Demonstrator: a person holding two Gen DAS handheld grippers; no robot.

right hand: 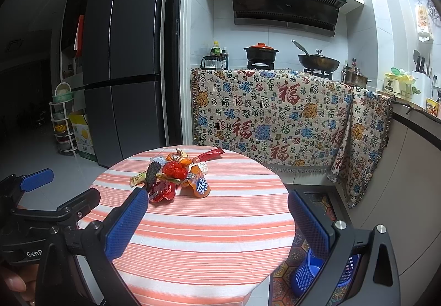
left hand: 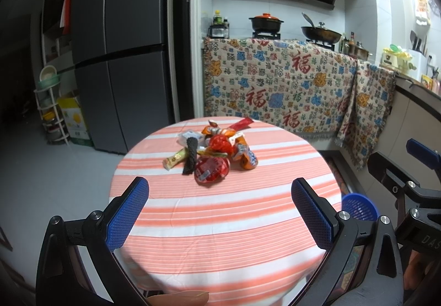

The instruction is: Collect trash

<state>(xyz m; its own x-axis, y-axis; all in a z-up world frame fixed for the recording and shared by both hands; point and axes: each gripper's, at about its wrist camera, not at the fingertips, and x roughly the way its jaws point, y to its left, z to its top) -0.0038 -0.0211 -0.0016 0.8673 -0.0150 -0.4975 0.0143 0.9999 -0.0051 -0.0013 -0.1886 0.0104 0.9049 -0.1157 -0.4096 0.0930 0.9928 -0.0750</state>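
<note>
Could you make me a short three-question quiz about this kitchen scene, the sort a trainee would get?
1. True or false: the left gripper is shut on a wrapper.
2. Where does the pile of wrappers lie?
A. on the floor
B. on the striped round table
C. in the blue basket
3. Fill in: the blue basket stands on the ____, beside the table, on the right gripper's side.

Key
1. False: both grippers are open and hold nothing.
2. B; the pile sits on the far half of the table, ahead of both grippers.
3. floor
</note>
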